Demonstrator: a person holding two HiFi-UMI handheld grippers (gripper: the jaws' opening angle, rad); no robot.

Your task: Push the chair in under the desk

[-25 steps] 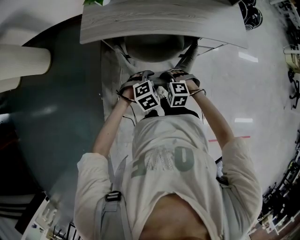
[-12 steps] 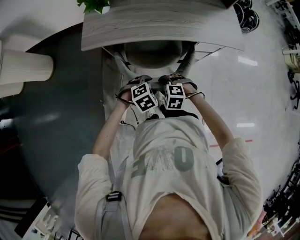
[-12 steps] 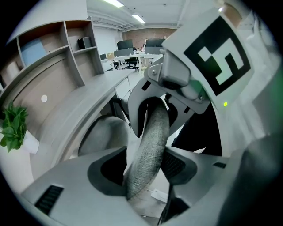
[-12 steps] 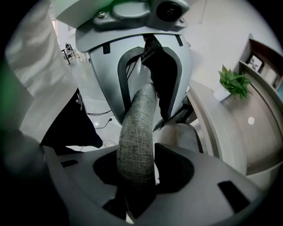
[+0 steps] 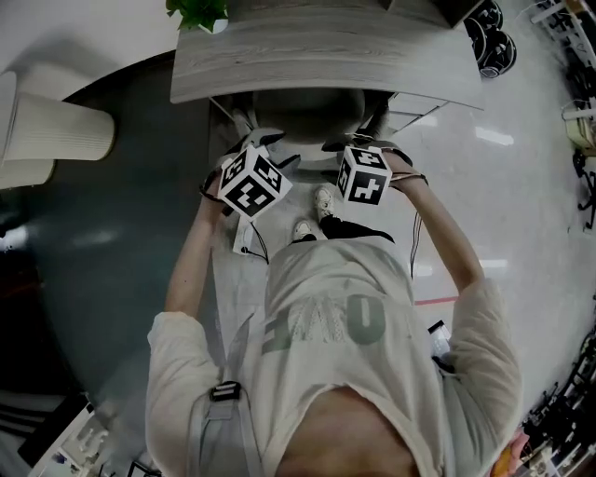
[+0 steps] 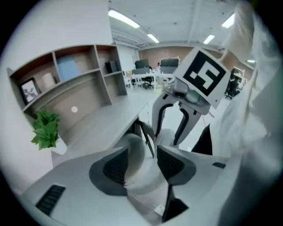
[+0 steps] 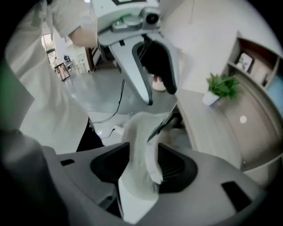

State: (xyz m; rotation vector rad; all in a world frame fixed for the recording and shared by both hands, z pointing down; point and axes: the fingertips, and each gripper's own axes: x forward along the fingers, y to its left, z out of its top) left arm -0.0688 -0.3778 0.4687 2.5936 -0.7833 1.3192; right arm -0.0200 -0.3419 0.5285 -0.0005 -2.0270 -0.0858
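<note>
The chair (image 5: 303,110) stands tucked beneath the grey wood desk (image 5: 326,51), only its dark rounded back showing. My left gripper (image 5: 264,144) and right gripper (image 5: 346,147) sit side by side just behind that back, a little apart. In the left gripper view the left gripper (image 6: 143,154) has its jaws wide and closing slightly, the chair's pale back edge (image 6: 135,148) in the gap, untouched. In the right gripper view the right gripper (image 7: 143,163) is opening, the chair's pale back edge (image 7: 141,141) loose between the pads.
A potted plant (image 5: 197,11) stands on the desk's far left corner. A white cylindrical seat (image 5: 56,126) stands on the dark carpet at left. The person's shoes (image 5: 324,200) and a white cable (image 5: 247,242) are on the floor behind the chair. Wall shelves (image 6: 66,75) rise beyond the desk.
Both grippers have spread apart and come off the chair back. The right jaws have opened. The chair sits a little deeper beneath the desk.
</note>
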